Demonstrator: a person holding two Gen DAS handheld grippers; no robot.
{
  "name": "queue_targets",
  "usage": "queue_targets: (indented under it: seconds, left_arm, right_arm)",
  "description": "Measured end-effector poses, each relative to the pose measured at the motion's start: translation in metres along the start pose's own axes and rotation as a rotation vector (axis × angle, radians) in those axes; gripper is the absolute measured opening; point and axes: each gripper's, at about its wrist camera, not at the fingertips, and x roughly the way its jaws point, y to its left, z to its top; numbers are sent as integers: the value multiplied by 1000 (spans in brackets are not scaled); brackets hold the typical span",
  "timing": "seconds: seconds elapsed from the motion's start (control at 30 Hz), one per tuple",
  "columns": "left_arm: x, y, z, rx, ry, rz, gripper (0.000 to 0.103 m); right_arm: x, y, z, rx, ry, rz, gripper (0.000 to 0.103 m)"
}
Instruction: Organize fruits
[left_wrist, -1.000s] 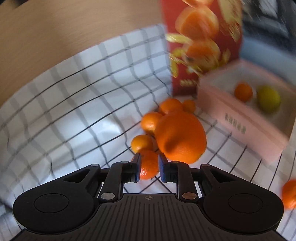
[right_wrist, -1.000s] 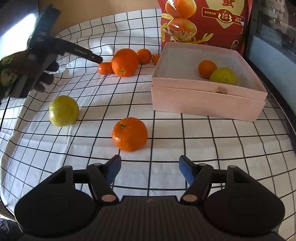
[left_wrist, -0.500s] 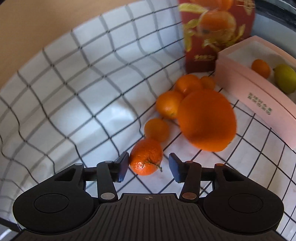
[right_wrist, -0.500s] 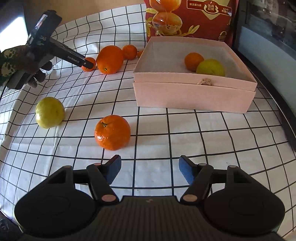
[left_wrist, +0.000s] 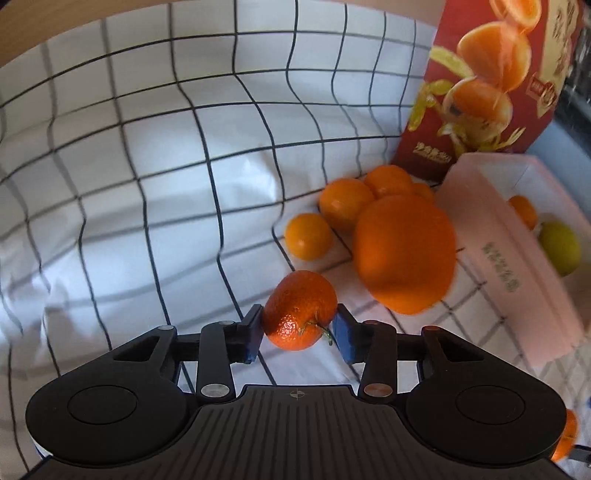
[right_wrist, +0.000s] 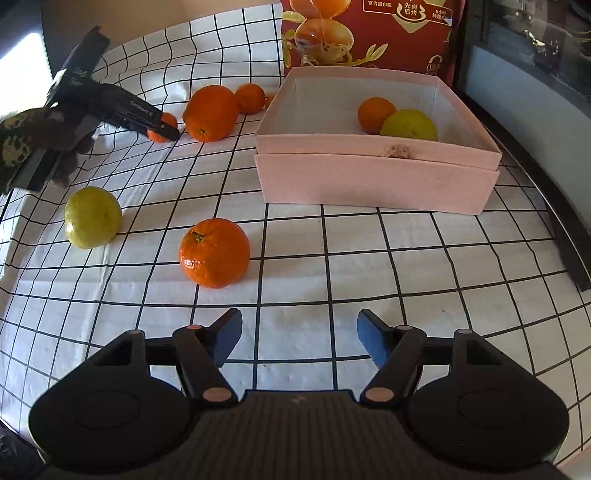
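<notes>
Closing around a small mandarin (left_wrist: 300, 311), the left gripper (left_wrist: 298, 334) has the fruit squarely between its blue pads, stem turned toward the camera. The pads sit at the fruit's two sides, seemingly just touching the peel, so I would call it barely caught rather than firmly pinched. It rests on the checked cloth (left_wrist: 155, 177), at the near edge of a cluster: a big orange (left_wrist: 404, 254) just beyond and to the right, smaller mandarins behind that.

The pink box (right_wrist: 376, 173), already holding an orange fruit and a yellow-green one, stands to the right of the cluster, in front of a red printed bag (right_wrist: 369, 33). So the carry, once the grip is sure, should run rightward past the big orange, lifting first to clear it and the box wall.

The right gripper (right_wrist: 299, 338) hovers over bare cloth with jaws wide and nothing between them; another mandarin (right_wrist: 214, 253) lies ahead to its left, a yellow-green fruit (right_wrist: 92, 217) farther left.
</notes>
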Motion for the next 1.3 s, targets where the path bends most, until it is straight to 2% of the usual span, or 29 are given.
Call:
queue_targets:
  seconds: [0.17,0.3,0.5,0.63,0.67,0.73,0.8,0.93,1.07,1.2,1.27,1.3]
  left_arm:
    - [-30,-14,-22,-77,-34,-75,45]
    - [-54,-32,-46,-110,-49,-109,45]
    - [-88,-56,-73,-204,-79,-105,45]
    - [-99,-78,-95,-221,-74,-138,45]
    - [-100,-84,-101,-219,-70,-138,45]
    - [-100,-94,-112,-219,-50,-128,45]
    - [-97,-104,-122,-206,-23,-107,45]
    - [-90,-119,-134,-162,17,-80,45]
    - [-85,-133,-141,-129,30,-85,45]
    - [-81,-141,-143,-113,43,-96,45]
    - [-80,-143,-145,-108,46,-103,45]
    - [-80,-144,-147,-110,44,-108,45]
  right_arm:
    - [1,3,4,-14,-12,18,70]
    - [-1,9,14,-26,-60,64,70]
    - [12,26,35,-70,-77,133,75]
    - [28,42,41,-109,-57,177,74]
    - [32,45,41,-123,-49,183,73]
    - [35,52,38,-161,-37,197,55]
    - [33,56,33,-197,-46,178,49]
    - [20,44,31,-191,-75,198,46]
    - [1,31,30,-218,-144,130,47]
    - [-8,19,28,-208,-158,102,50]
    - [-11,14,24,-188,-163,96,56]
    - [-13,10,22,-176,-165,91,62]
